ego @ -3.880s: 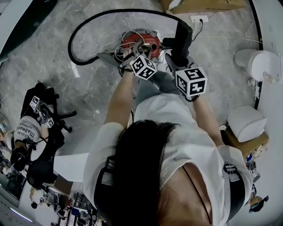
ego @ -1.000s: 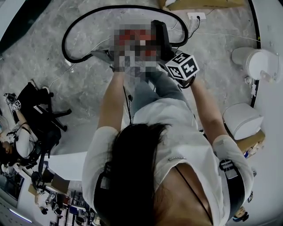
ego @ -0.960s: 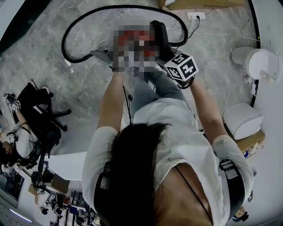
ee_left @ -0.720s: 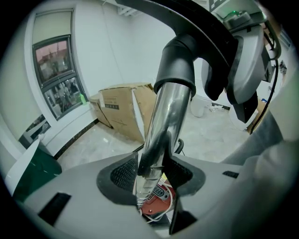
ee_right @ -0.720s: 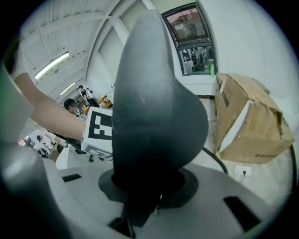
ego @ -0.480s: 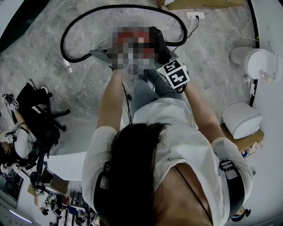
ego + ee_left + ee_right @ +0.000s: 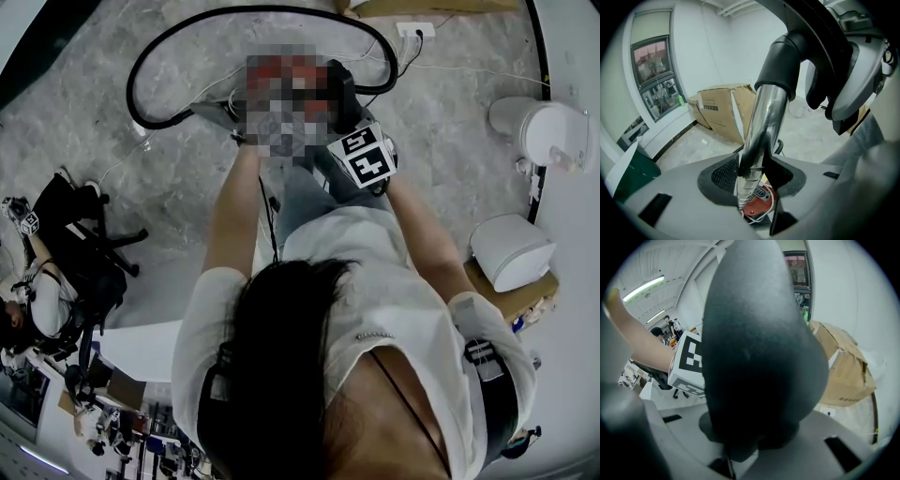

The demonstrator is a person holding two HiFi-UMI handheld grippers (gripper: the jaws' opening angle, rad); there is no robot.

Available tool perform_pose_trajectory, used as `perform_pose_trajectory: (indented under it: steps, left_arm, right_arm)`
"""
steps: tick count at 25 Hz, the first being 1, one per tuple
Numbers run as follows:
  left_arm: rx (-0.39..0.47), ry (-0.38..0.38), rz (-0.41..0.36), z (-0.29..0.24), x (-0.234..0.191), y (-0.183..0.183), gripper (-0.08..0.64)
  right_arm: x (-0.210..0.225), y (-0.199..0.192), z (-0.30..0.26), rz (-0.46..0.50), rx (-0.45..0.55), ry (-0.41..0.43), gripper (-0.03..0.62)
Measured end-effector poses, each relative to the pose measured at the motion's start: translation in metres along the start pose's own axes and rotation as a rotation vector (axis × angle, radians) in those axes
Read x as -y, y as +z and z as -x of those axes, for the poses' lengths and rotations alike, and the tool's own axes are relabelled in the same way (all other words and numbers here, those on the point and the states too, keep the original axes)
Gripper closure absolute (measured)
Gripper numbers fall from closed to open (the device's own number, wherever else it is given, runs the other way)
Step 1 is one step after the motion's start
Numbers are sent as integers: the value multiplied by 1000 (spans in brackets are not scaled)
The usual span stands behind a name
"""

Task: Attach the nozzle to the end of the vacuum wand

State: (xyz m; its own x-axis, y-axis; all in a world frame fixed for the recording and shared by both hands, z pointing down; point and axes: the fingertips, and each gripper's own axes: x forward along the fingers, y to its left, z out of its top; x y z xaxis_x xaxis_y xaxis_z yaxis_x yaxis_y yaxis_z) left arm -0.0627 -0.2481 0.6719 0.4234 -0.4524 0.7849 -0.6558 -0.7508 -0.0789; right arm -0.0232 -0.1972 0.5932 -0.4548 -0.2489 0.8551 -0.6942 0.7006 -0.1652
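My left gripper (image 7: pixel 752 174) is shut on the chrome vacuum wand (image 7: pixel 766 117), which rises between its dark pads (image 7: pixel 723 172) to a black cuff (image 7: pixel 787 61). Under the jaws shows the red vacuum body (image 7: pixel 757 206). The black nozzle (image 7: pixel 754 352) fills the right gripper view, and my right gripper (image 7: pixel 754 439) is shut on it. In the head view the nozzle (image 7: pixel 339 89) stands just beyond the right gripper's marker cube (image 7: pixel 361 155), close beside the left hand, which a mosaic patch hides. From the left gripper view the nozzle (image 7: pixel 825 37) hangs right by the wand's upper end.
A black hose (image 7: pixel 159 56) loops over the grey floor beyond the hands. Cardboard boxes (image 7: pixel 724 110) stand by the wall, with a white power strip (image 7: pixel 415 30) near them. Two white containers (image 7: pixel 544 131) (image 7: pixel 511 253) sit at the right, a black chair (image 7: pixel 89 253) at the left.
The right gripper with the nozzle has shifted left and nearer, closing in on the left hand, and has tilted. The left gripper and wand have stayed put.
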Motion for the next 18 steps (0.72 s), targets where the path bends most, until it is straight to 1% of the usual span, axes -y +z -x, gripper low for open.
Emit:
perform_pose_trajectory:
  steps: [3, 8, 12, 15, 18]
  left_arm:
    - [-3, -14, -6, 0, 1, -1, 391]
    - [-12, -37, -33, 1, -1, 2, 393]
    - [-11, -40, -38, 0, -1, 0, 394]
    - [-8, -46, -41, 1, -1, 0, 394]
    - [-5, -55, -36, 0, 0, 2, 394]
  right_arm:
    - [0, -1, -1, 9, -12, -14, 485]
    - [1, 2, -2, 53, -32, -66, 485]
    - [1, 1, -4, 67, -47, -72, 485]
    - [1, 1, -4, 68, -65, -37, 485]
    - [0, 5, -4, 44, -84, 52, 485]
